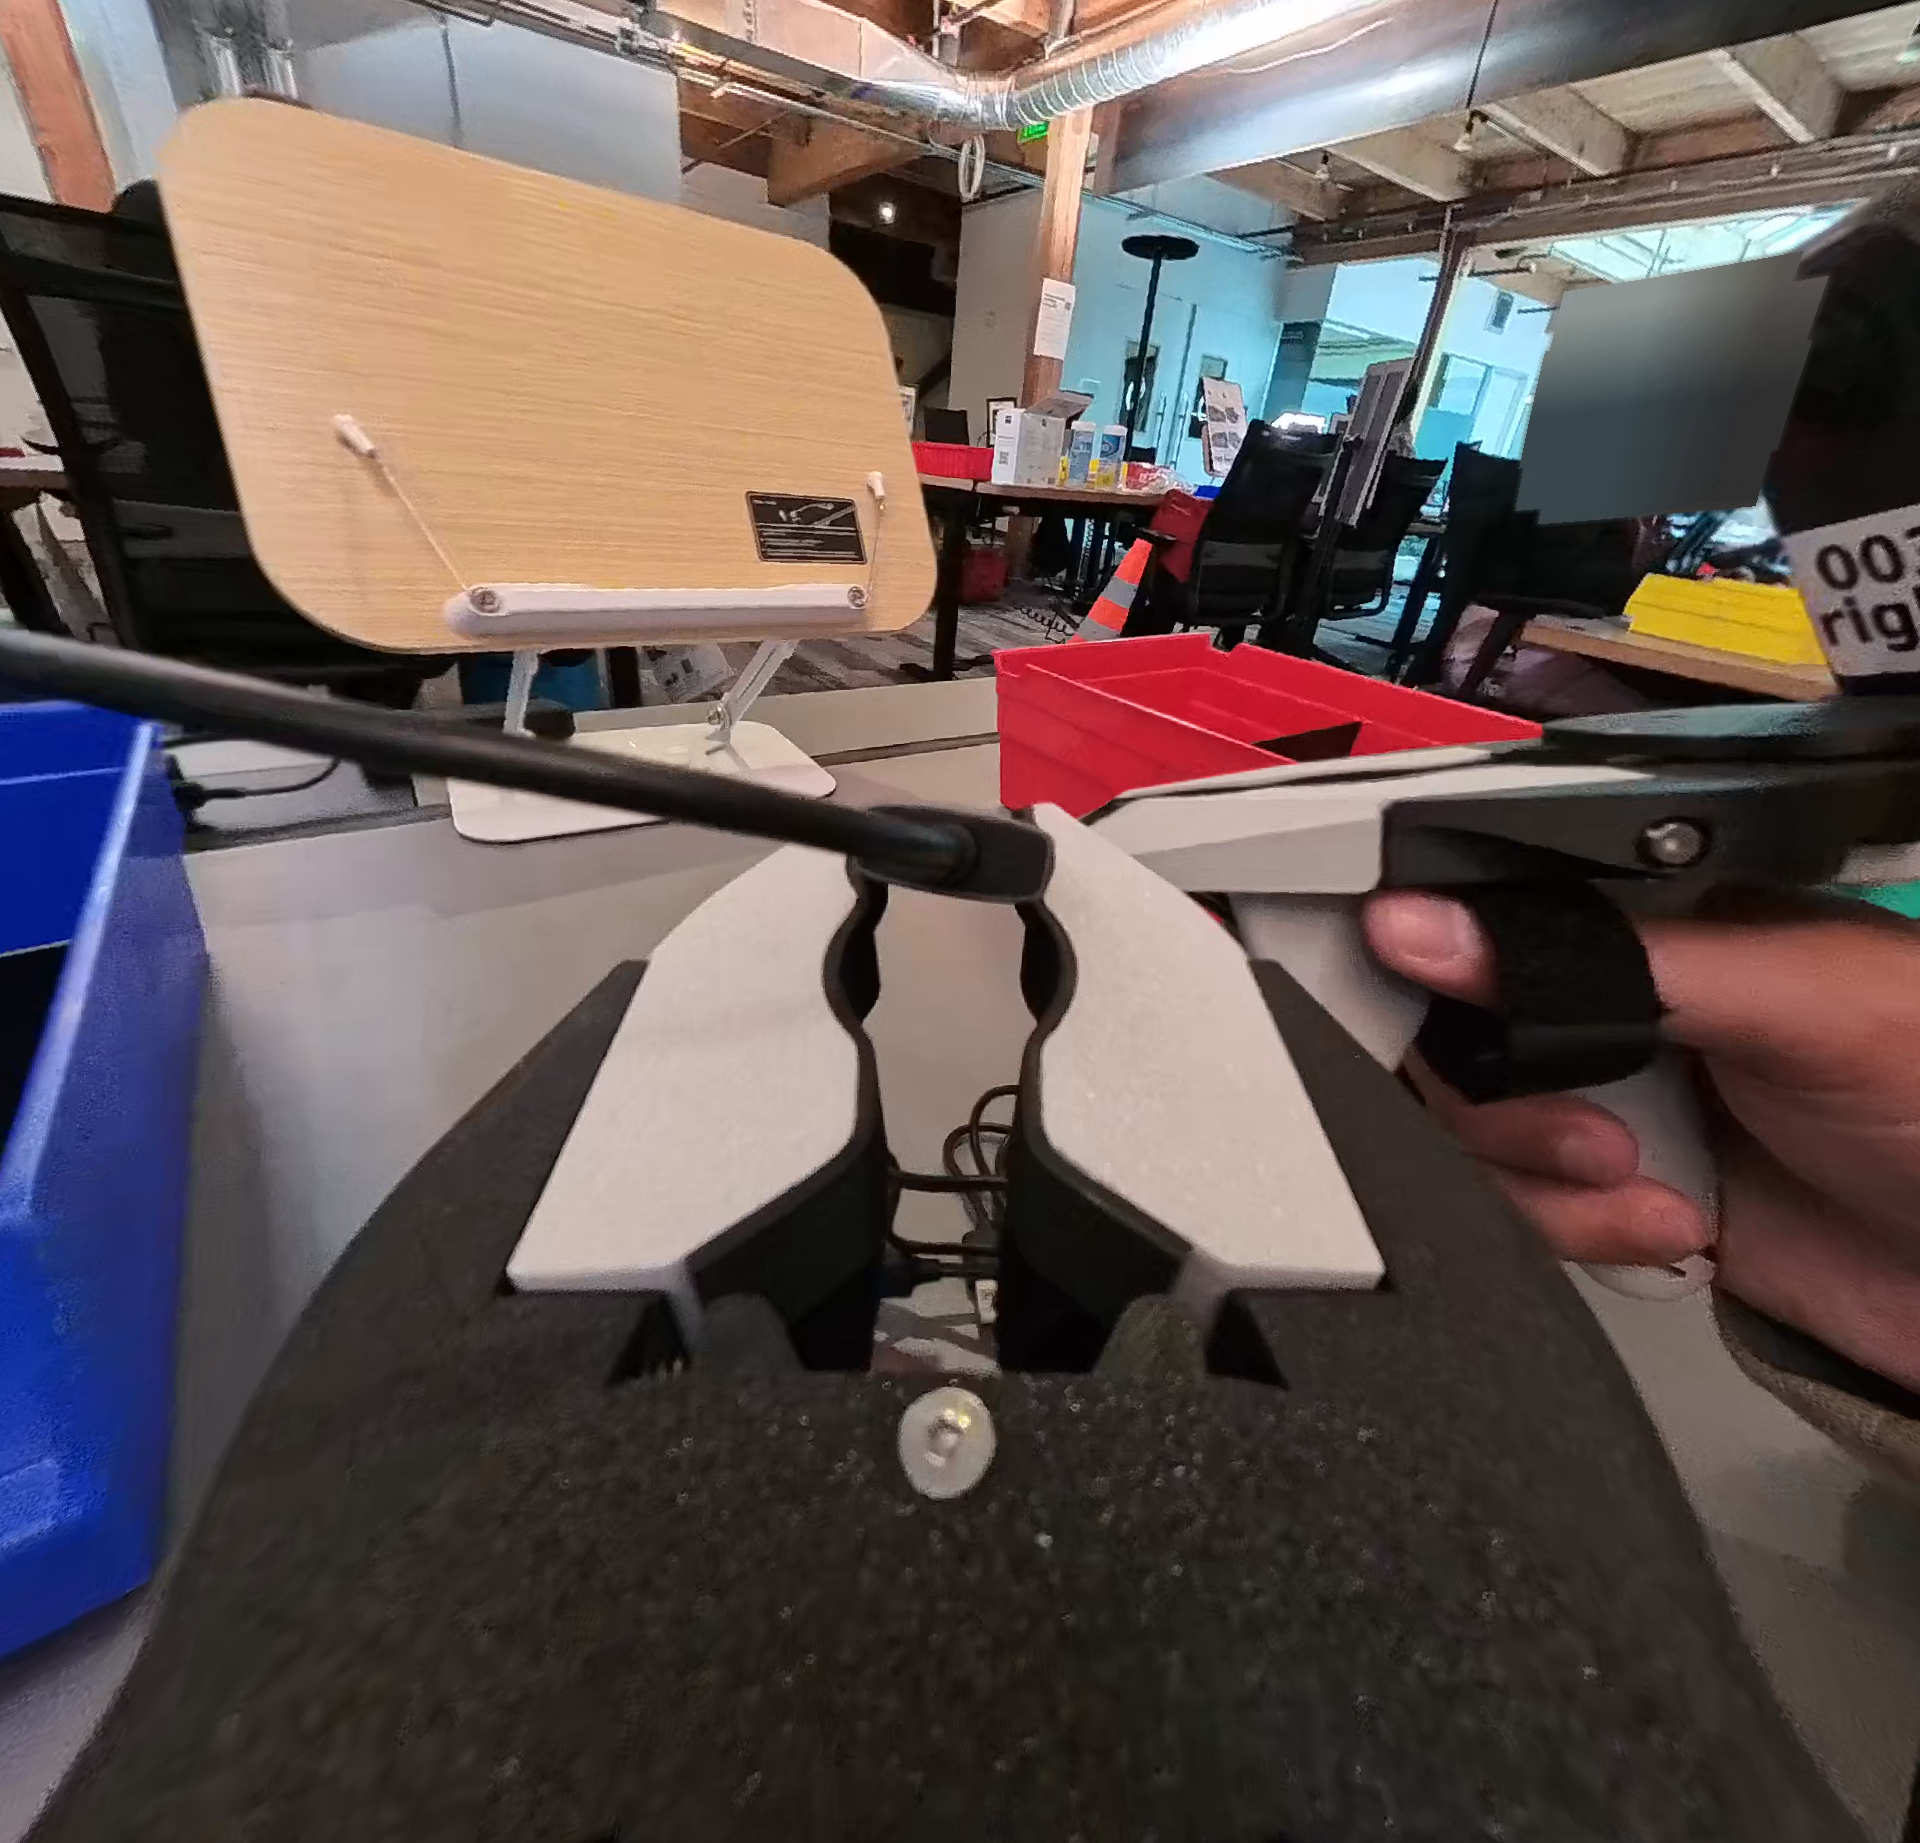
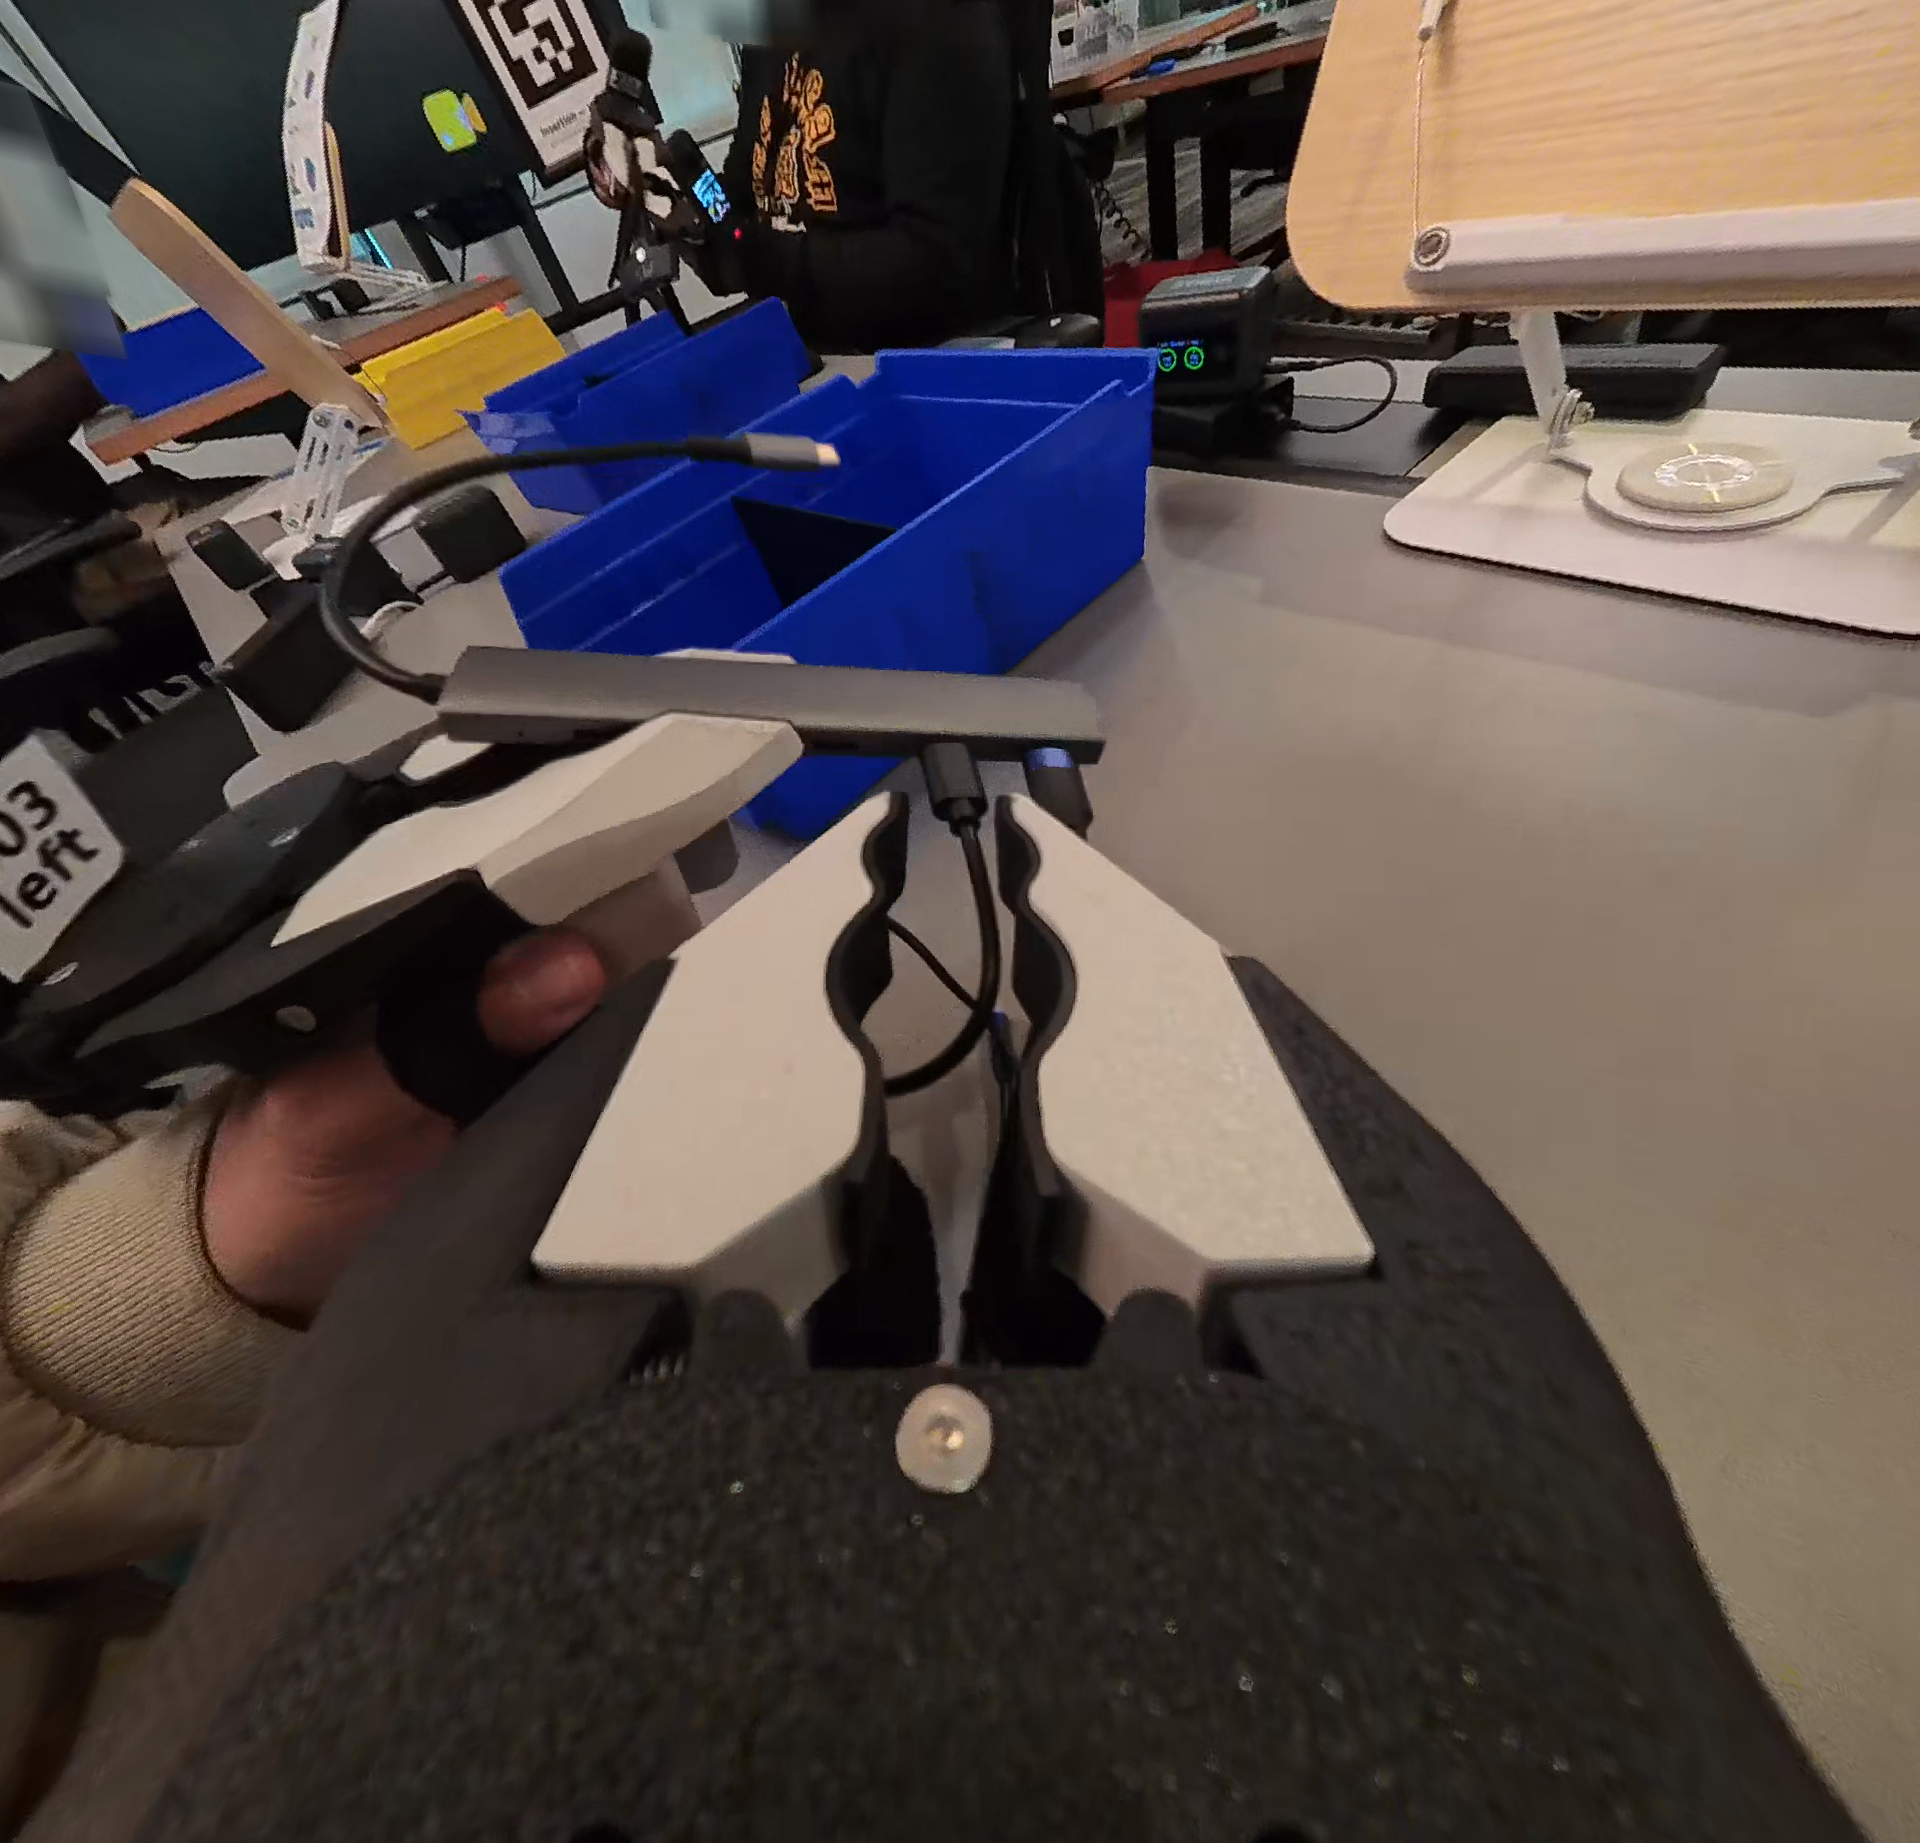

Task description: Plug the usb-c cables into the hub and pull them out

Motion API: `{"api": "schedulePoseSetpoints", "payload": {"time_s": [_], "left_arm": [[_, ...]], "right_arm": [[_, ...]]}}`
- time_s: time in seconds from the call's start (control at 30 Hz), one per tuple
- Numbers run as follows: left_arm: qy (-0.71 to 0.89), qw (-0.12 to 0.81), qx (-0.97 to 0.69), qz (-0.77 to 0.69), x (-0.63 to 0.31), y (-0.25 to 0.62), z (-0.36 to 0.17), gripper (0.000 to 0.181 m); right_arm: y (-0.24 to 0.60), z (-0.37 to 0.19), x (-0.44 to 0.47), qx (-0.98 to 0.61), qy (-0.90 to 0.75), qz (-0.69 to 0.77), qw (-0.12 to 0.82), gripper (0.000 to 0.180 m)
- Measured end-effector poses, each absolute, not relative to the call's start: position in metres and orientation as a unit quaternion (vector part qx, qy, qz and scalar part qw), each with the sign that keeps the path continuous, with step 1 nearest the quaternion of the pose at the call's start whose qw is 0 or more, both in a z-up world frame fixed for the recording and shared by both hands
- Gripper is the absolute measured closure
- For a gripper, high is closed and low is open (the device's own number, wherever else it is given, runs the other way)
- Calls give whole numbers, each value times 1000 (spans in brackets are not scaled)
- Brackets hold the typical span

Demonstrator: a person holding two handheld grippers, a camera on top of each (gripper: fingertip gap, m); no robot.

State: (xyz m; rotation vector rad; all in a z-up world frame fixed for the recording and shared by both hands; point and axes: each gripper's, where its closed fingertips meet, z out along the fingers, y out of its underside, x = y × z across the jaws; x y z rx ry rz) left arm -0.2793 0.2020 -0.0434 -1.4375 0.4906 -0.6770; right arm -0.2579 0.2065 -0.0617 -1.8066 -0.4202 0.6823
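The left gripper (image 2: 665, 754) holds the grey hub (image 2: 769, 697) up in the air above the grey table (image 2: 1455, 858), and its white fingers (image 2: 623, 806) pinch the hub from the top and the bottom. In the left wrist view the same hub looks like a dark bar (image 1: 977, 853) lying across the tips of the white fingers (image 1: 727, 1045), and its own black lead (image 1: 416, 744) runs off to the left. In the right wrist view that lead (image 2: 353, 588) curls up and over, and its silver plug (image 2: 795, 451) hangs free above the blue bin (image 2: 935, 588). Two cables are stuck in the near edge of the hub: a black usb-c cable (image 2: 951, 785) and a blue-tipped cable (image 2: 1055, 770) just beside it. The right gripper (image 2: 951, 822) sits right under the hub with its jaws a small way apart, one tip on each side of the black plug; the tips look very near the plug, but I cannot tell if they touch it. The black cable droops down in a loop between the right gripper's fingers. A person's hand (image 2: 343, 1118) grips the left tool, and another hand (image 1: 1662, 1118) grips the right tool. A wooden stand (image 1: 540, 370) and a red bin (image 1: 1226, 723) sit farther back on the table.
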Motion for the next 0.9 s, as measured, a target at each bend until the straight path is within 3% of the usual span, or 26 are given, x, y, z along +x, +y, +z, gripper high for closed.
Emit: {"api": "schedulePoseSetpoints", "payload": {"time_s": [0.23,0.3,0.4,0.53,0.67,0.8,0.9], "left_arm": [[244,683,-638,-259,-279,202,-44,158],[207,695,-662,-187,-302,219,-45,158],[145,701,-672,-190,-344,241,-35,158],[187,726,-647,-140,-348,236,-24,157],[158,741,-630,-172,-359,236,-17,157],[138,763,-617,-136,-384,240,-7,157],[132,754,-625,-154,-389,243,-10,157]], "right_arm": [[206,-61,-256,-757,-166,306,552,170],[204,-62,-256,-756,-166,307,554,170],[199,-67,-248,-761,-157,307,549,170],[157,-59,-276,-713,-258,431,489,170],[141,-121,-251,-758,-421,280,413,170],[153,-149,-201,-811,-384,240,370,170],[137,-106,-207,-759,-358,359,408,170]]}}
